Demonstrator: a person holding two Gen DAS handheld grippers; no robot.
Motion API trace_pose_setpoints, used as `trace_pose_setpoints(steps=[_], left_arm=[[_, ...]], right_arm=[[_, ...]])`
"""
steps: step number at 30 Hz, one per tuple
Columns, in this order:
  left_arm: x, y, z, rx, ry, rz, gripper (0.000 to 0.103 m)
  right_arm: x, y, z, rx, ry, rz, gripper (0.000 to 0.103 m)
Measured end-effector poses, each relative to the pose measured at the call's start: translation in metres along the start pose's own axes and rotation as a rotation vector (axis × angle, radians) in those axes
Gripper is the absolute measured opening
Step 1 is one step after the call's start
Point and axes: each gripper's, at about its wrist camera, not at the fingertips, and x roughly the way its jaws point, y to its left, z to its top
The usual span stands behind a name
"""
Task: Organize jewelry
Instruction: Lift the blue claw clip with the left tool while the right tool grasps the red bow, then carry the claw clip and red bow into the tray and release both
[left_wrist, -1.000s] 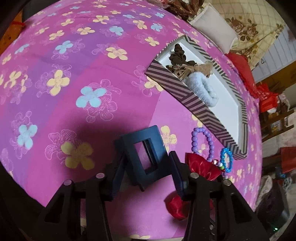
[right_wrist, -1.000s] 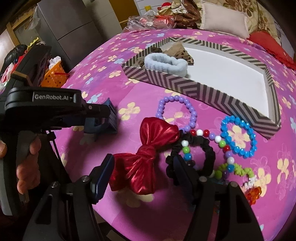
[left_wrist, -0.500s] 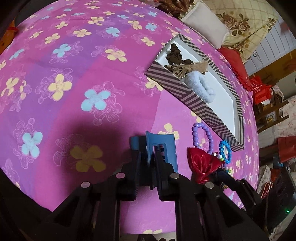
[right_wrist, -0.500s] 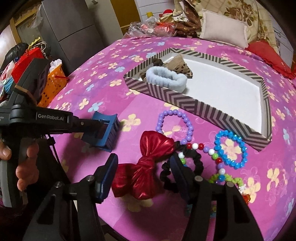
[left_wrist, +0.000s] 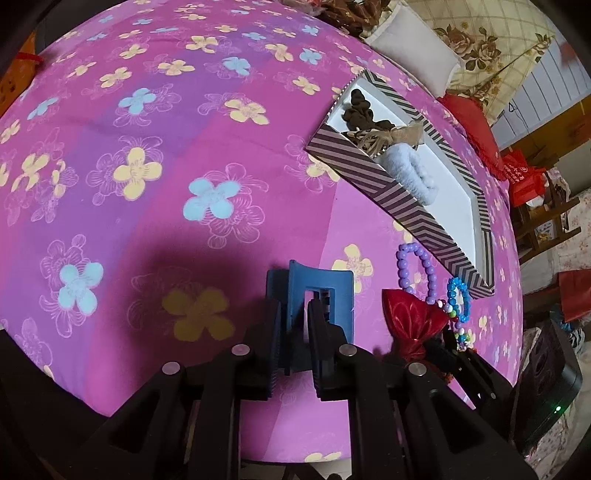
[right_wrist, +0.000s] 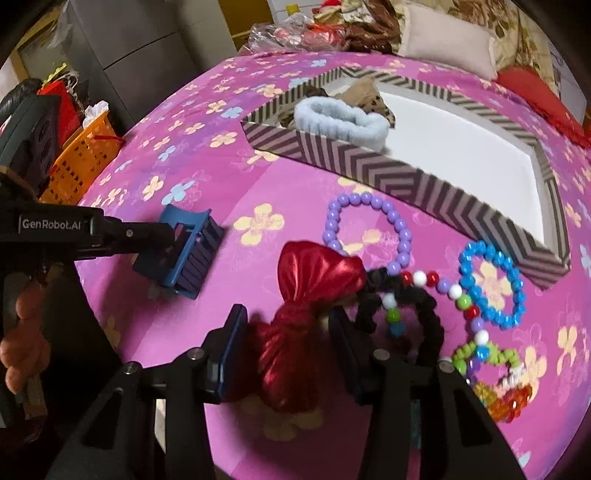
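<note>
Left tool (left_wrist: 295, 332) pinches the blue hair claw clip (left_wrist: 321, 291). Right tool (right_wrist: 288, 332) is closing around the red satin bow (right_wrist: 306, 295); black scrunchie (right_wrist: 424, 314) and multicoloured bead bracelet (right_wrist: 456, 291) crowd its right finger near the bed (left_wrist: 184, 147) edge.

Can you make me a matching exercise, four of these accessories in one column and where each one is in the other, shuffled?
1. blue hair clip
2. red bow
3. light blue scrunchie
4. purple bead bracelet

A. inside the striped box
B. clamped in the left gripper
C. on the bedspread beside the box
D. between the closing jaws of the right gripper

Pairs: 1-B, 2-D, 3-A, 4-C
</note>
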Motion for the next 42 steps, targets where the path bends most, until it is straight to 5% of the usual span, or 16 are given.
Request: trace_pose_setpoints(steps=[2, 5, 13, 22, 42], left_arm=[[0.001, -0.001, -0.001, 0.011, 0.0, 0.004, 0.001], [-0.001, -0.002, 0.0, 0.033, 0.006, -0.009, 0.0], [-0.022, -0.01, 0.02, 0.041, -0.042, -0.056, 0.0], [-0.036, -0.037, 0.071, 0.069, -0.125, -0.06, 0.0], [0.047, -0.108, 0.201, 0.119, -0.129, -0.1, 0.0]], right_arm=[[0.003, 0.004, 0.001, -0.03, -0.016, -0.021, 0.023], [0.001, 0.002, 0.001, -0.031, -0.013, 0.014, 0.017], [-0.036, -0.009, 0.017, 0.005, -0.105, 0.091, 0.017], [-0.058, -0.036, 0.071, 0.045, -0.202, 0.062, 0.017], [0.012, -0.133, 0.198, 0.275, -0.206, 0.018, 0.017]])
